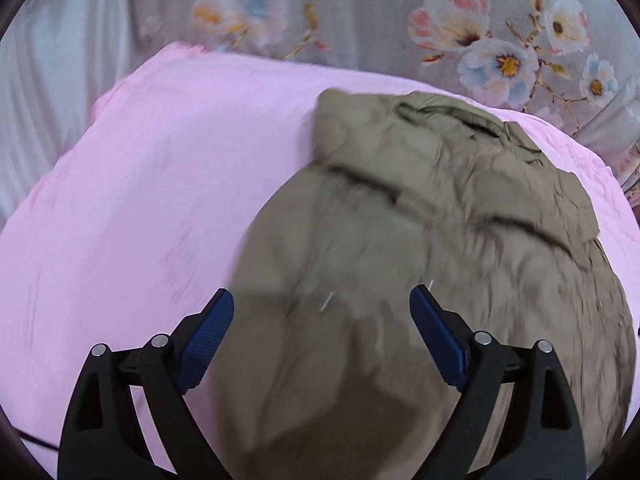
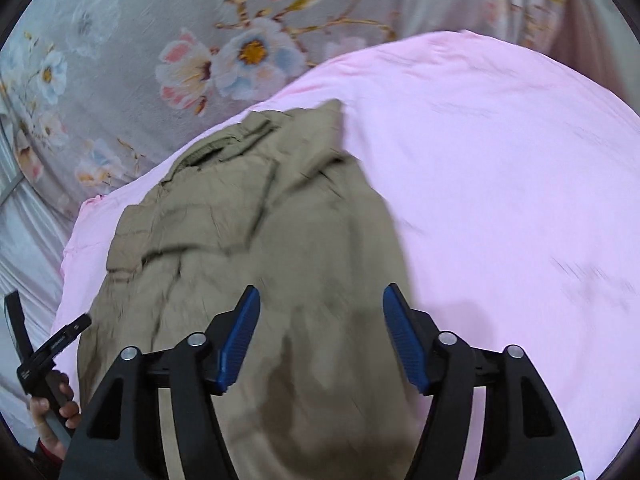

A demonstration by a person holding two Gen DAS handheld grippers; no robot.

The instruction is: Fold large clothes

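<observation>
An olive-khaki jacket (image 1: 420, 248) lies crumpled and partly folded on a pink sheet (image 1: 152, 184). My left gripper (image 1: 322, 300) is open above the jacket's near left part, with nothing between its blue pads. In the right wrist view the same jacket (image 2: 256, 232) lies left of centre on the pink sheet (image 2: 500, 184). My right gripper (image 2: 320, 296) is open over the jacket's near right edge and holds nothing. The other hand-held gripper (image 2: 44, 344) shows at the far left edge of the right wrist view, held by a hand.
A grey floral bedspread (image 1: 400, 20) lies under and beyond the pink sheet; it also shows in the right wrist view (image 2: 160, 40). A pale striped fabric (image 1: 44, 92) lies at the left. Both views are motion-blurred.
</observation>
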